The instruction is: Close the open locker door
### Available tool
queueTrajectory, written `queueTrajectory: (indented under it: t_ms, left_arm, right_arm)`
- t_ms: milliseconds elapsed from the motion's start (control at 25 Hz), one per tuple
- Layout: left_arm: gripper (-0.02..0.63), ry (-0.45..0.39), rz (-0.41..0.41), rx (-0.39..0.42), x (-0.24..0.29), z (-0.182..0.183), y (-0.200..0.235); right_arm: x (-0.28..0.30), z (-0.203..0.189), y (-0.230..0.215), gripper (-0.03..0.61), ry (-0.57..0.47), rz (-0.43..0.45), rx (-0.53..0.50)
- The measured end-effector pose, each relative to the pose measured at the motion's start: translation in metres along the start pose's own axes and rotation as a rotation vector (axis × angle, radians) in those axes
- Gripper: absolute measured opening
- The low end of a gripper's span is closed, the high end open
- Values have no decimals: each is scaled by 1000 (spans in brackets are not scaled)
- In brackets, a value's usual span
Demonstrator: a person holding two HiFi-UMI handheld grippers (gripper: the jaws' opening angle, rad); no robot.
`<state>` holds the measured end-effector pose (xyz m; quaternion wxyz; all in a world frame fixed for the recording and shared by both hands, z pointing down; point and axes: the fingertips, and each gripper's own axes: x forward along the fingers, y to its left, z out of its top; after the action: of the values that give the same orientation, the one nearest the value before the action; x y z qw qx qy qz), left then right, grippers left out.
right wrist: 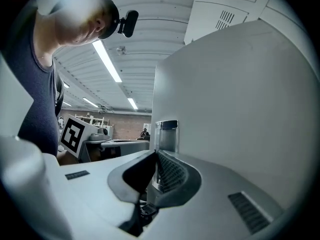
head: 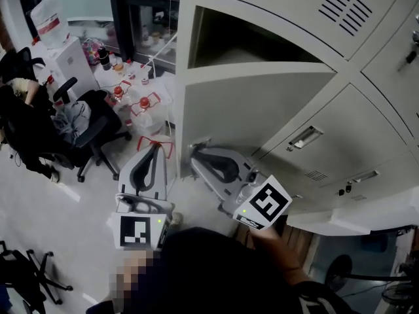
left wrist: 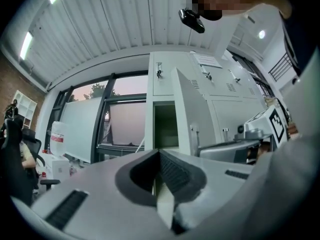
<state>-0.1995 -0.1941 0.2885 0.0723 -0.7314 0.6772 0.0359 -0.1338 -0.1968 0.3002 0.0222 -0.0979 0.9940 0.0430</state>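
The open locker door (head: pixel 262 110) is a pale grey panel swung out from its dark compartment (head: pixel 249 44). My right gripper (head: pixel 195 150) is shut with nothing in it. Its tips rest against the door's free edge, beside the small metal latch (right wrist: pixel 166 134). In the right gripper view the door (right wrist: pixel 240 99) fills the right side, just past the gripper (right wrist: pixel 156 154). My left gripper (head: pixel 156 148) is shut and empty, hanging left of the door and apart from it. In the left gripper view the gripper (left wrist: pixel 159 154) points at the open compartment (left wrist: pixel 165 126) and the edge-on door (left wrist: pixel 187 109).
Shut locker doors with handles (head: pixel 304 136) line the right. A black office chair (head: pixel 91 129) and several red-capped water jugs (head: pixel 141 106) stand on the floor to the left. A white box (head: pixel 65 61) stands behind them, and a person sits at the far left (head: pixel 19 123).
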Motion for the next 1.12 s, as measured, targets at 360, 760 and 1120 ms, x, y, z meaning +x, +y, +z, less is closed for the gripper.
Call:
queueTrajectory:
  t_ms: [360,760,1120]
  left_arm:
    - [2,40,-170,-30,27,-16,10]
    - [2,25,-313,-60,41,-25,18]
    - [2,15,-350,-64,50,-27,20]
  right_arm:
    - [14,0,-13,29,-12,-133,-6]
    - [26,-2,-28,29,-27,-269,-16]
    - [38,-4,-47,29,1,-324,-21]
